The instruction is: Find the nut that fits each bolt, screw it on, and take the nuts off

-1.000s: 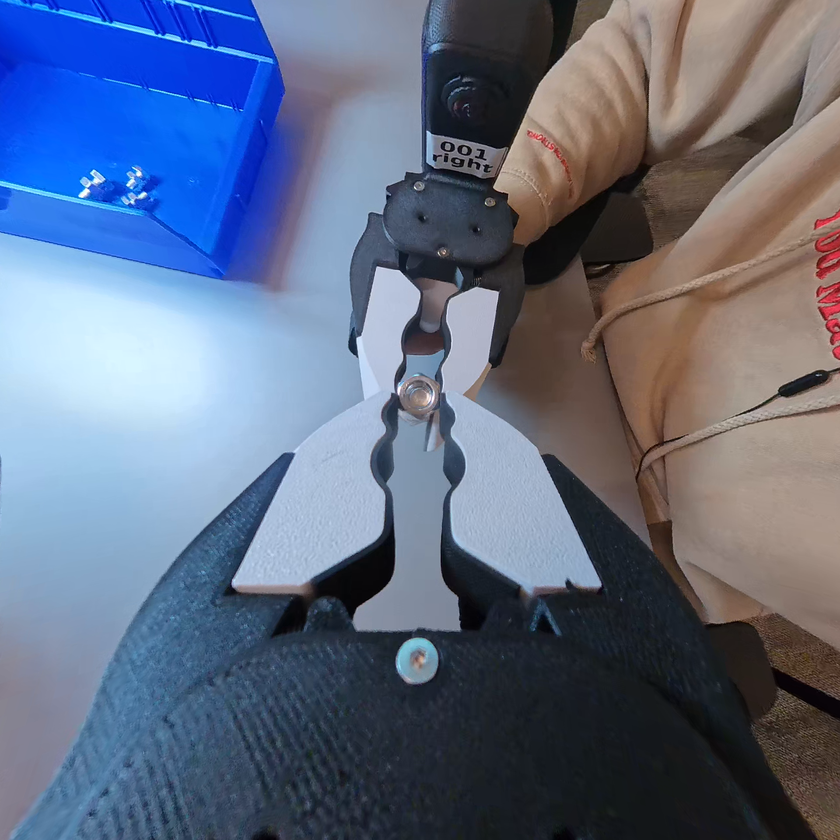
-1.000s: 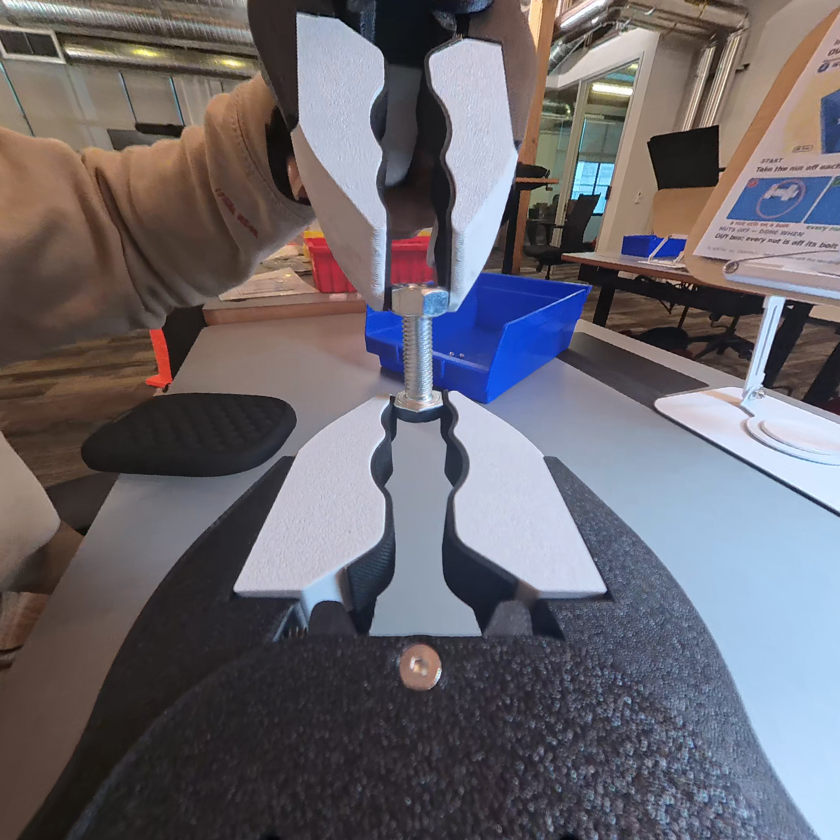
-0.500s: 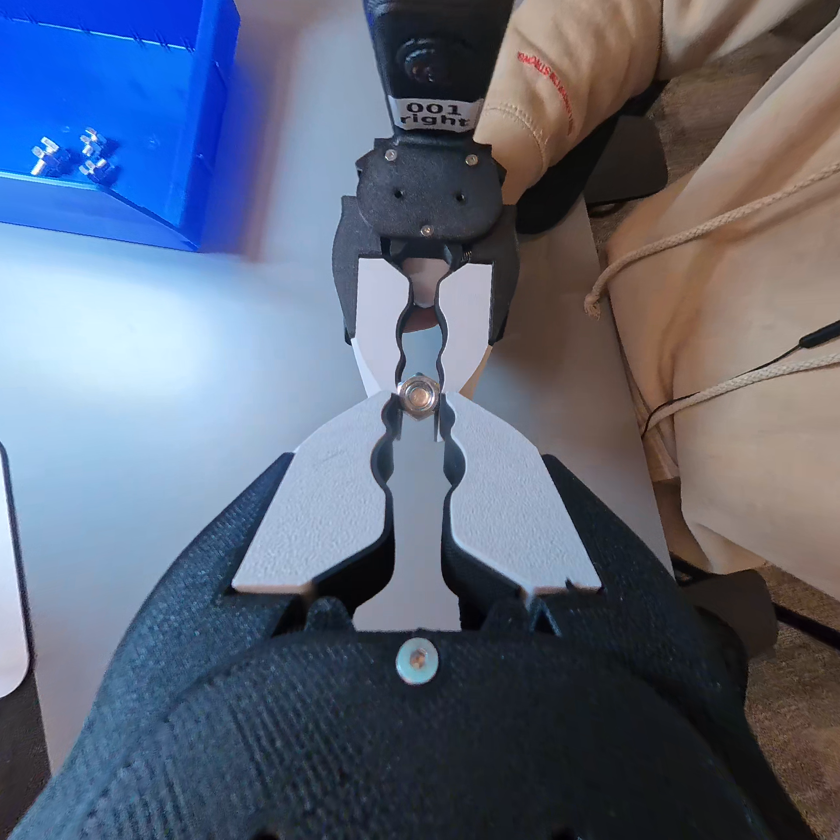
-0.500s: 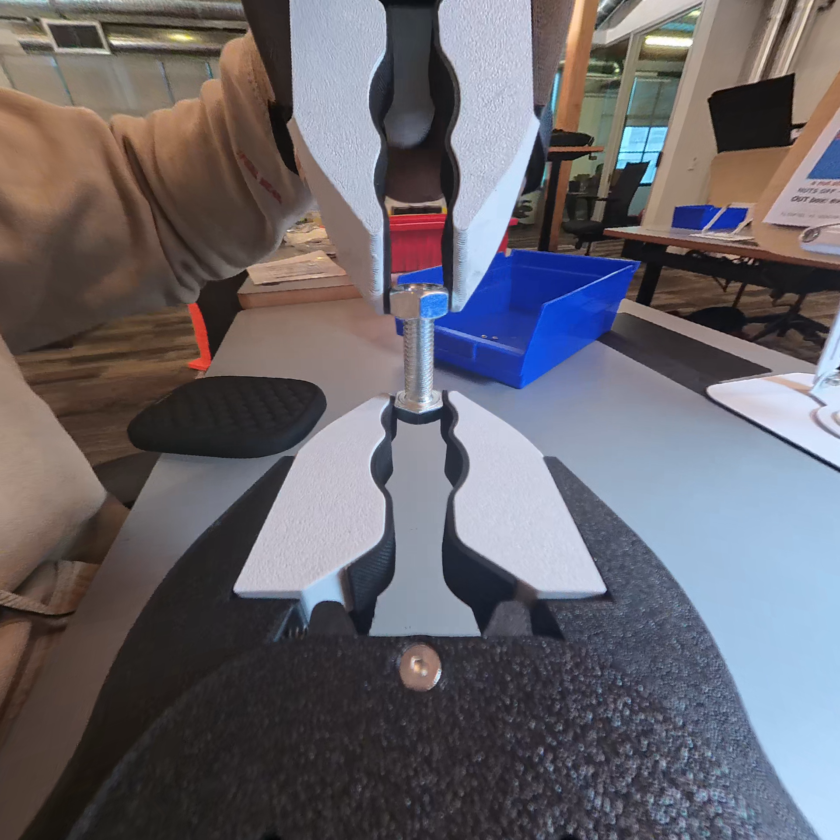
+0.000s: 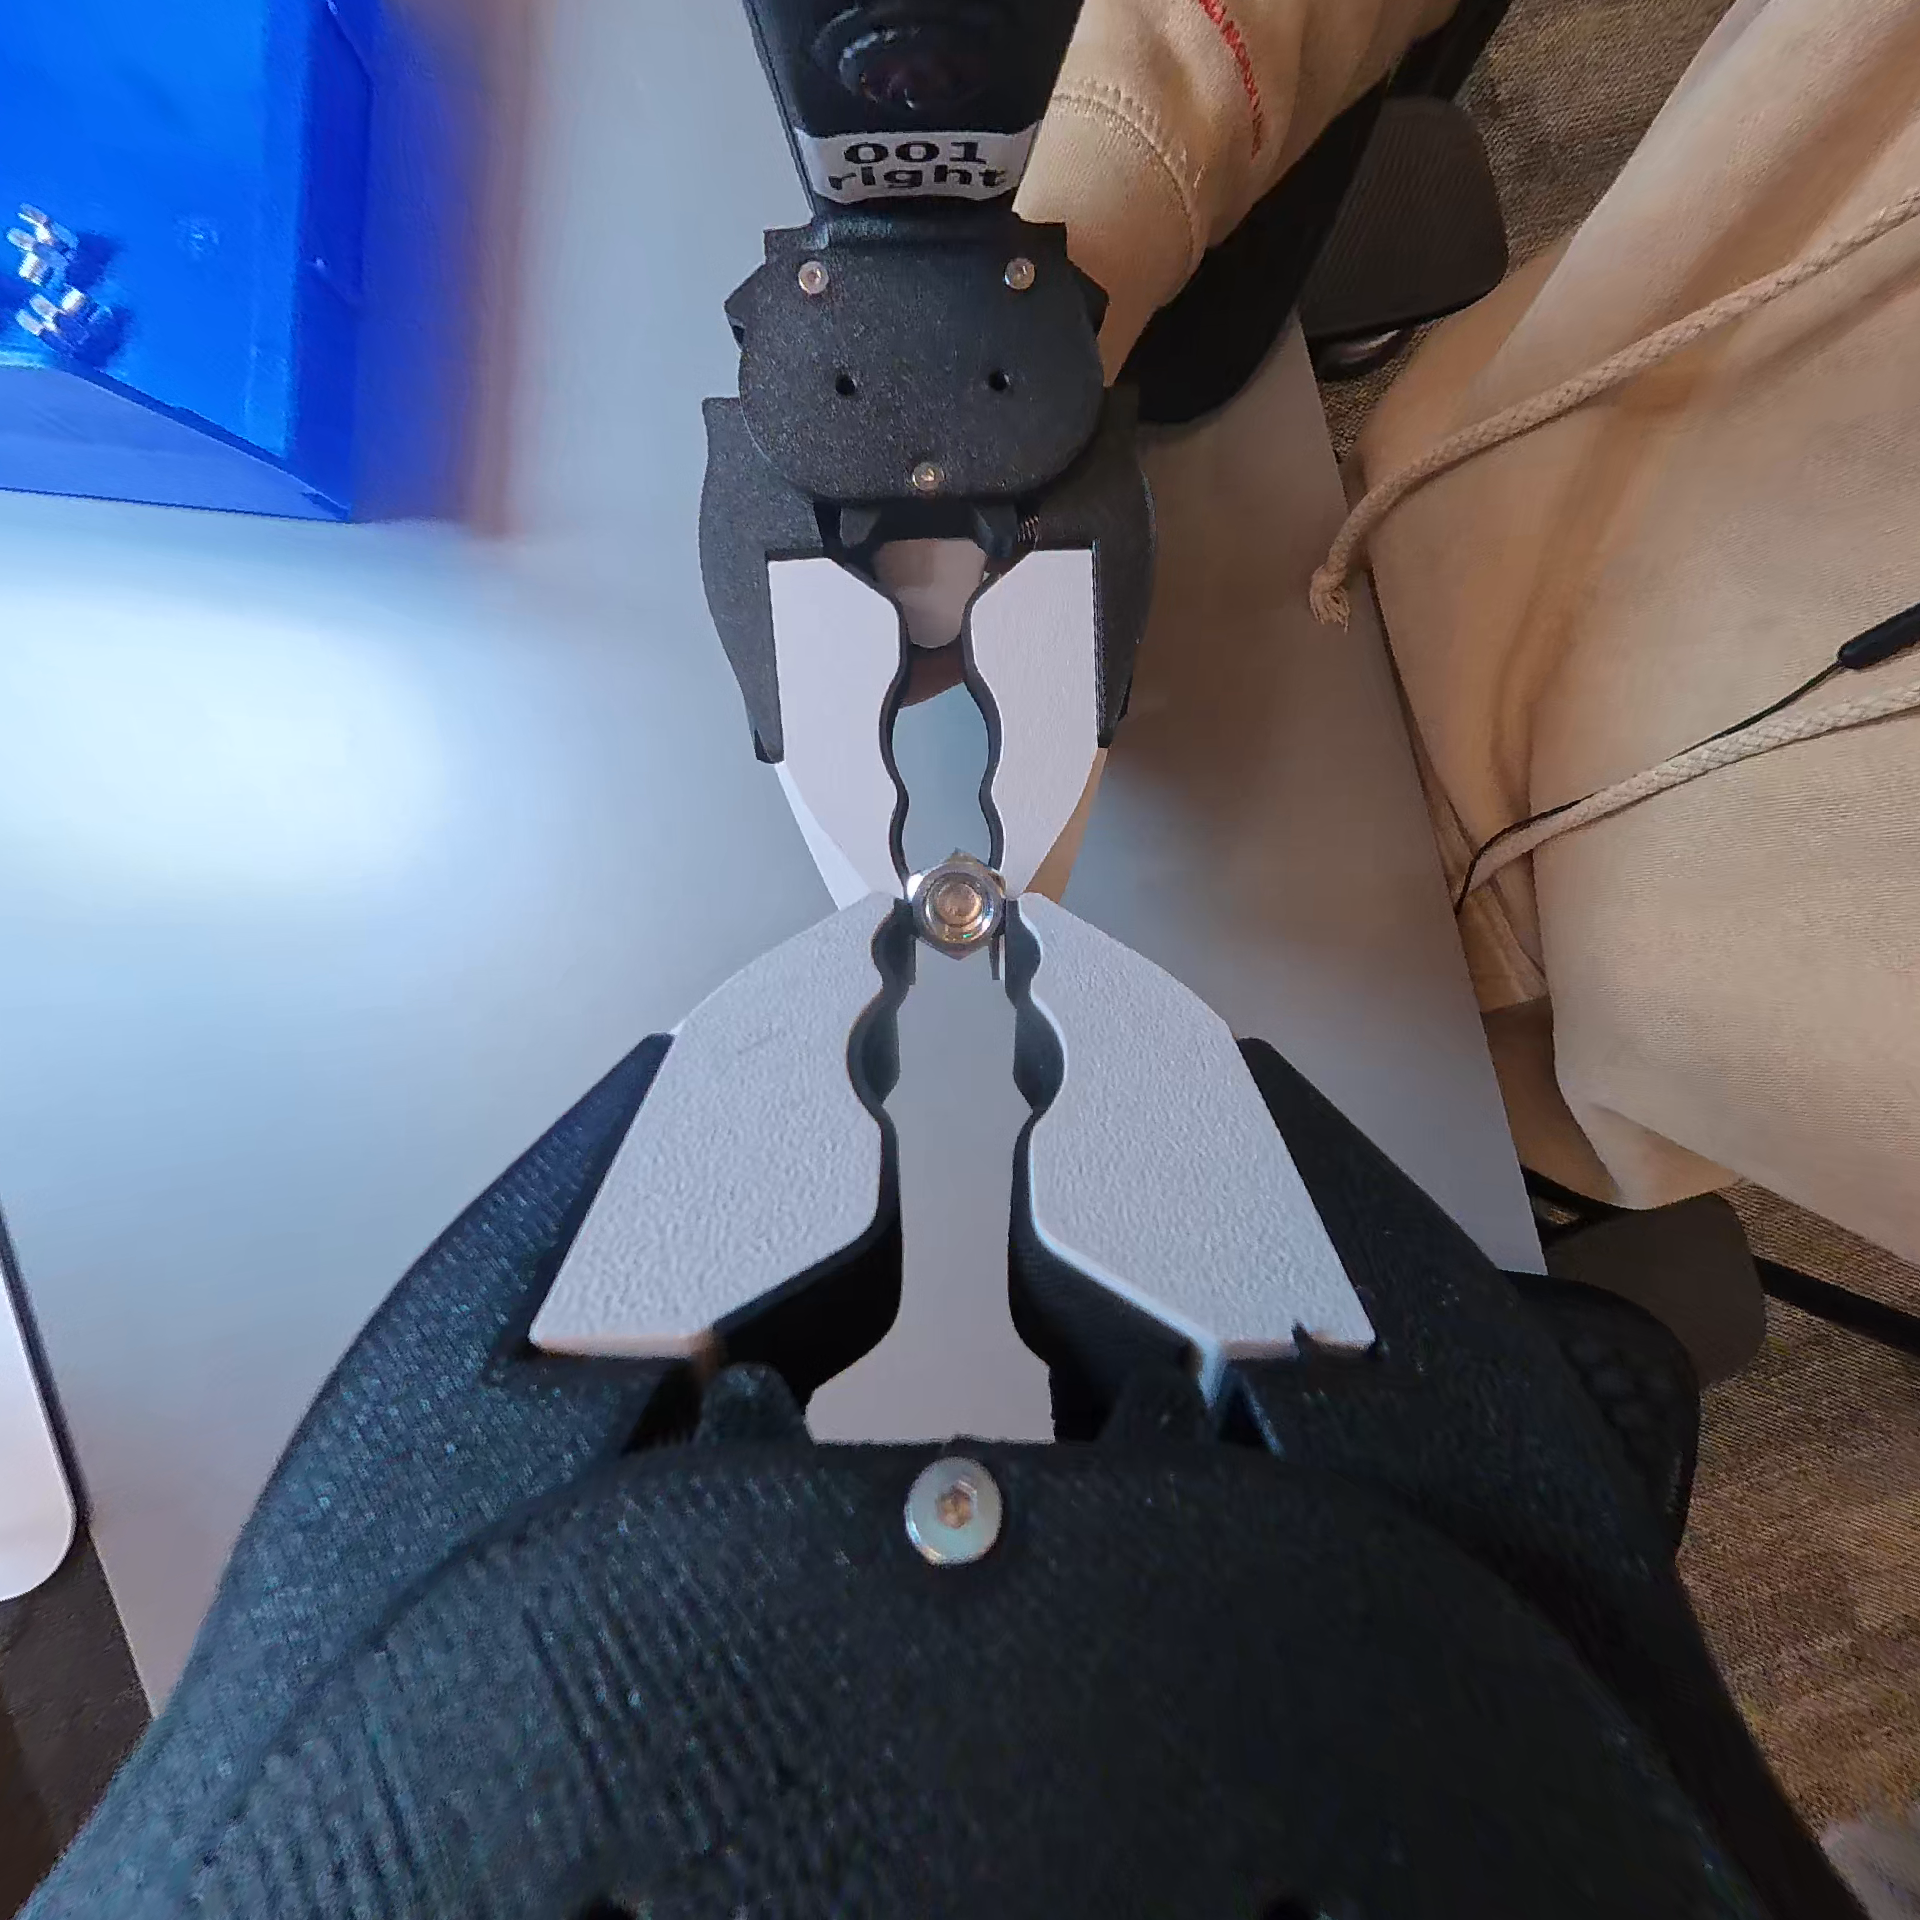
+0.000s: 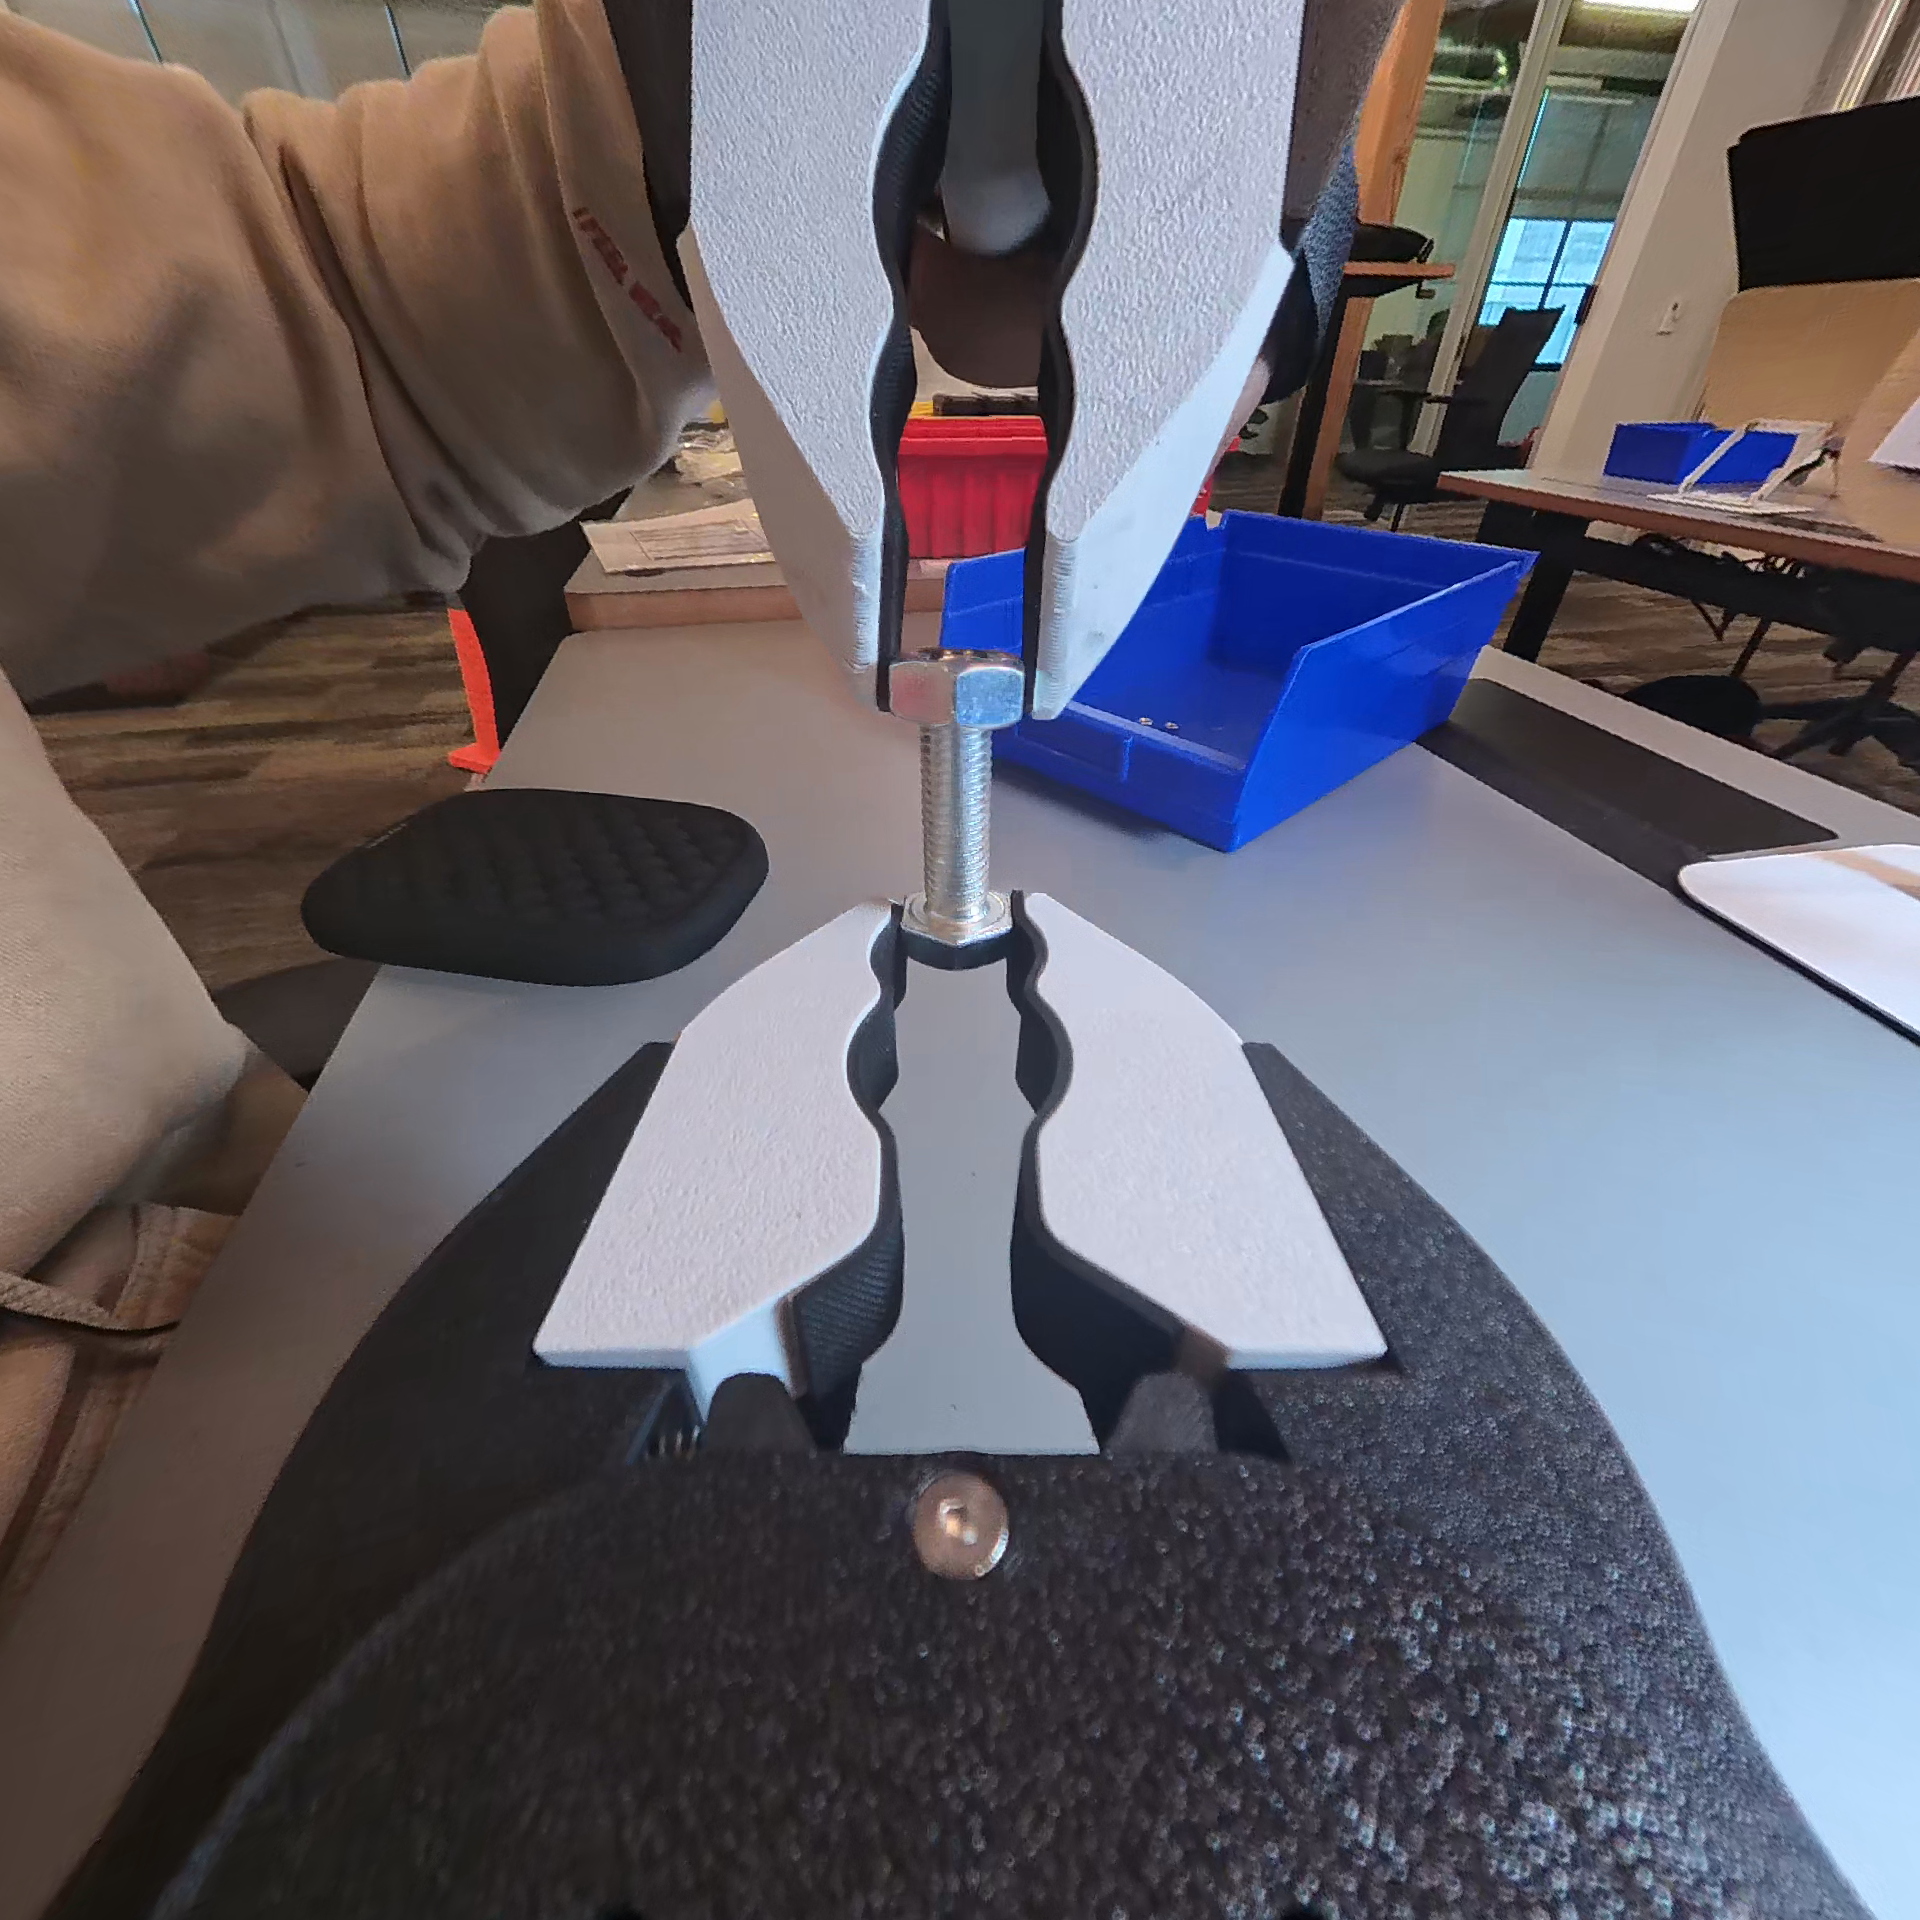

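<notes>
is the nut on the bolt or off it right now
On. The nut sits threaded at the tip of the bolt, gripped by the right gripper; the left gripper holds the bolt's head.

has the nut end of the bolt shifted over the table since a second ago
Yes. In the right wrist view the blue bin behind the bolt now sits further right and nearer, so the held bolt and nut have moved left toward it.

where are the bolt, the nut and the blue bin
bolt (image 6: 957, 810), right wrist view, threaded shank
nut (image 6: 953, 920), right wrist view, top face
blue bin (image 6: 1340, 665), right wrist view, side wall
</notes>
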